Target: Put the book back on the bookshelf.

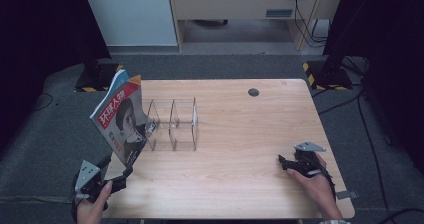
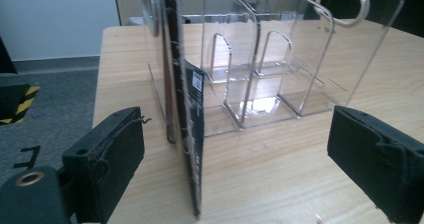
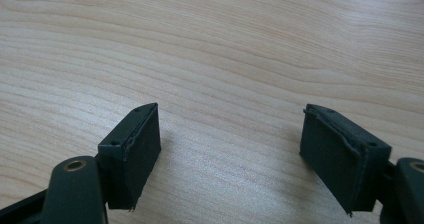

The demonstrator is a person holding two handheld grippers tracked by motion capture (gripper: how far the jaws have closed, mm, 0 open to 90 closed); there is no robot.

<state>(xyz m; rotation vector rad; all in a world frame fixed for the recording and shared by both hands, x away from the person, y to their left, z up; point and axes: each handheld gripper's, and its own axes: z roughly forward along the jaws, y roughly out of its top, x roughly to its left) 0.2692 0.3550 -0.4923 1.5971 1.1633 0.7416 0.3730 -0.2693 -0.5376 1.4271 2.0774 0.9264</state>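
Note:
A magazine (image 1: 120,116) with a red and grey cover stands on edge at the left end of a clear acrylic divider rack (image 1: 172,124), tilted to the left. I cannot tell whether it is inside the first slot. My left gripper (image 1: 119,168) is at the magazine's near bottom corner. In the left gripper view the magazine's edge (image 2: 192,134) rises between the wide-apart jaws of the left gripper (image 2: 240,159), with neither pad touching it, and the rack (image 2: 270,59) is behind. My right gripper (image 1: 284,163) rests open on the table at the right; the right gripper (image 3: 230,154) has bare wood between its jaws.
The wooden table (image 1: 240,184) has a round cable hole (image 1: 253,92) at its far side. Two black stands with yellow-striped bases (image 1: 95,79) (image 1: 327,76) sit on the floor beyond the far corners. A light cabinet stands at the back.

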